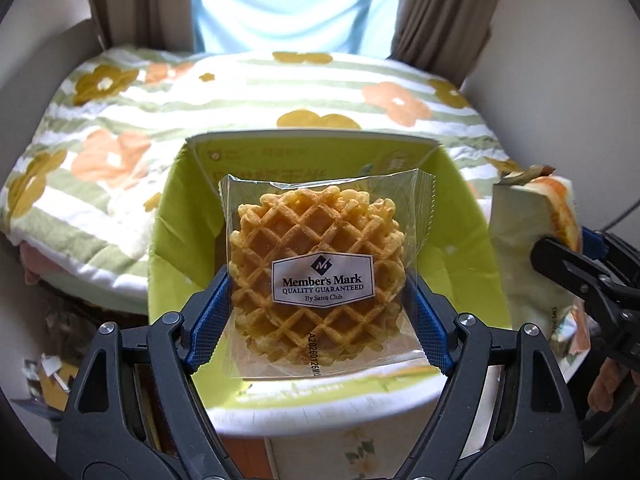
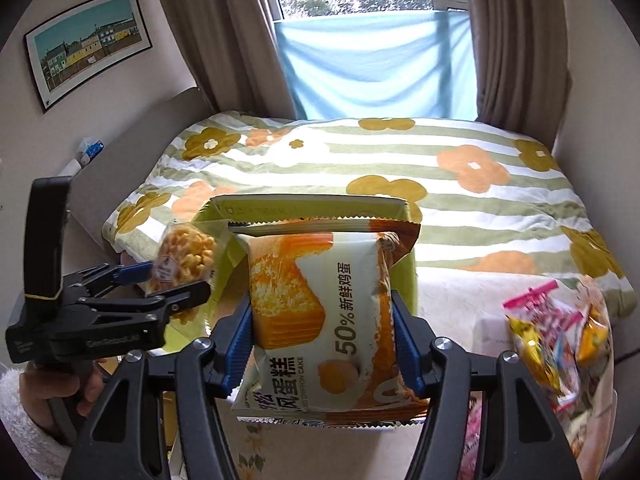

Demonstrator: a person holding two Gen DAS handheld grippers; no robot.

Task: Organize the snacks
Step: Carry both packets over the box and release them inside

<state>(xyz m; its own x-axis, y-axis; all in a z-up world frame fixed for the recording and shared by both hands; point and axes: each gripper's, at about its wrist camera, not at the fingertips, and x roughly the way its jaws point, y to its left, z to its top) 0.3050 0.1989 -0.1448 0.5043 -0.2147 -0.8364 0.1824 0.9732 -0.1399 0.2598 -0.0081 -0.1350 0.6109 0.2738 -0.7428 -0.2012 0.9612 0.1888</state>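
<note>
**Two snacks held over the green box**

My left tongs (image 1: 320,300) pinch a wrapped waffle (image 1: 318,268) by its sides, holding it above the open green box (image 1: 176,216), whose inside looks bare where I can see it. My right tongs (image 2: 322,344) clamp a chiffon cake pack (image 2: 320,320) just beside the waffle, also over the box. Neither snack is in yet. By my reckoning the sorting is at an early stage: a heap of loose candy packets (image 2: 560,344) sits to my right, well apart from the box and not yet put away. Behind the box lies the bed (image 2: 400,160) with its flowered, striped blanket, and past it the curtained window (image 2: 376,40).
</note>
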